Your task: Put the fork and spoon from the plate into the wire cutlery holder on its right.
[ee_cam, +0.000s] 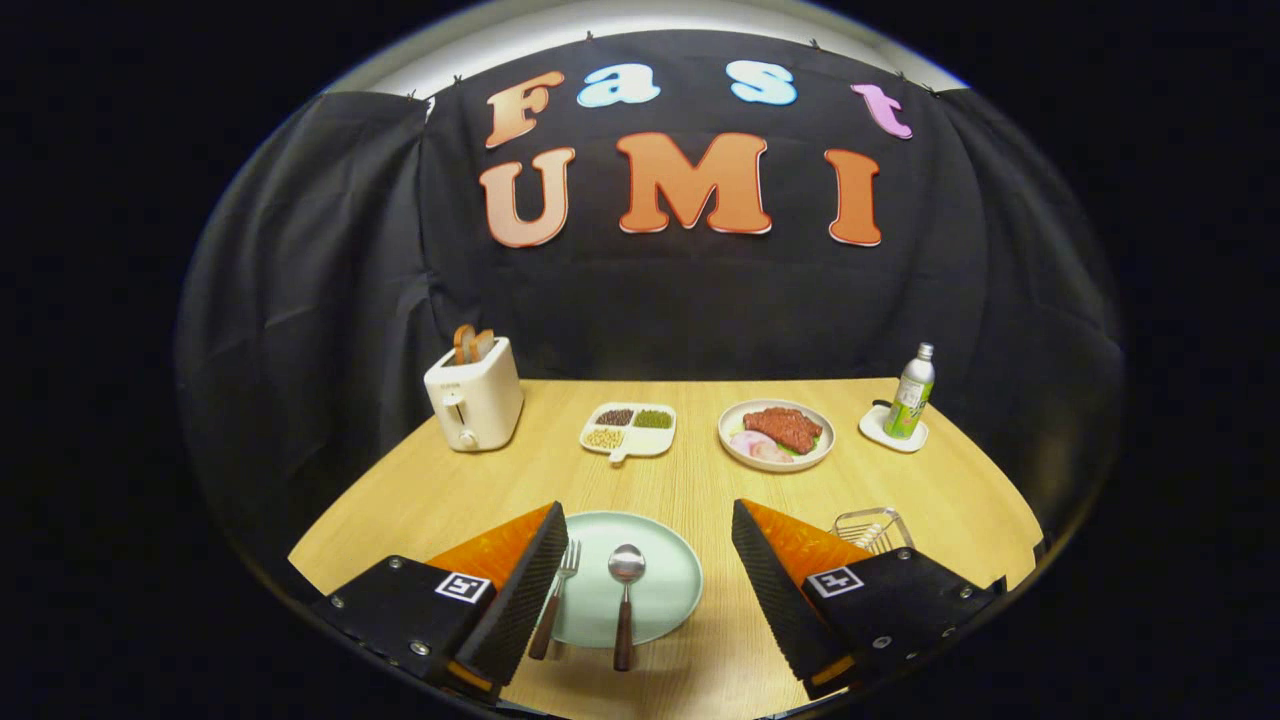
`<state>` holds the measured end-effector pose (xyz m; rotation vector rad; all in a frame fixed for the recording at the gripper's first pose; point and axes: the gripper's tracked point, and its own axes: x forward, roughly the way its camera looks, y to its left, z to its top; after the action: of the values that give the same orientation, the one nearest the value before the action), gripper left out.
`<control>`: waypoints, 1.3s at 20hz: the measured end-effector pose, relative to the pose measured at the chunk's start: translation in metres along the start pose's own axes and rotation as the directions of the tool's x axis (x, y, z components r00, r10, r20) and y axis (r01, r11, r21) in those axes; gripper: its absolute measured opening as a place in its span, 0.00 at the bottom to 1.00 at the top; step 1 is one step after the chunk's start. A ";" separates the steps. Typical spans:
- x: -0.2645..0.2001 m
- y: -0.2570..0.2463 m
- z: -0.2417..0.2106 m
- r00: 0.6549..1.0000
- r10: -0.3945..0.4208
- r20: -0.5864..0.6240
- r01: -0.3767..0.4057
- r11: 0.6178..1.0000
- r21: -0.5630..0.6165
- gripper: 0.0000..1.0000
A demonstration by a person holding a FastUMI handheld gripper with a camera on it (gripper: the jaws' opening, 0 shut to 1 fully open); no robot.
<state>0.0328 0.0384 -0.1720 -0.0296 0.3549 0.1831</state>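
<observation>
Hovering above the near edge of the tabletop (700,470), the claw (650,560) is held with its fingers spread wide apart and nothing between them is gripped. The wide spread is judged to be a ready stance, so that a handle can be straddled once the claw is lowered.

Between the fingers a pale green plate (665,580) is seen, set close to the near edge. On it the fork (557,597) and the spoon (625,600) are laid side by side, heads pointing toward the far edge and dark handles reaching over the plate's near rim. The handles are thus raised off the wood, which is judged to make them easier to pinch. The fork lies just beside the left finger; the spoon lies nearer the plate's middle.

Beyond the right finger, toward the right edge, the wire cutlery holder (872,528) is partly hidden. Neither utensil has been lifted yet, so the task is judged not yet begun.

Toward the far edge, well apart from the plate, are placed a toaster (475,400) at the far left corner, a divided dish (628,432), a plate of food (776,434) and a bottle (911,392) on a coaster at the far right corner. These are kept clear of the path to the holder.
</observation>
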 end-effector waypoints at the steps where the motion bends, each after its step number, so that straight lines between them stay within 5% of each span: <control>1: 0.006 0.002 -0.013 1.000 0.008 -0.022 -0.008 1.000 -0.006 0.99; 7: 0.043 0.009 -0.088 0.985 0.040 -0.169 -0.045 0.999 -0.028 0.95; 13: 0.054 0.016 -0.135 0.959 0.048 -0.278 -0.074 0.994 -0.084 0.64; 20: 0.059 0.018 -0.152 0.943 0.039 -0.330 -0.073 0.993 -0.089 0.14; 26: 0.049 0.014 -0.132 0.934 0.060 -0.353 -0.067 0.998 -0.007 0.06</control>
<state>0.0306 0.0526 -0.3129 -0.0706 0.7138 0.2459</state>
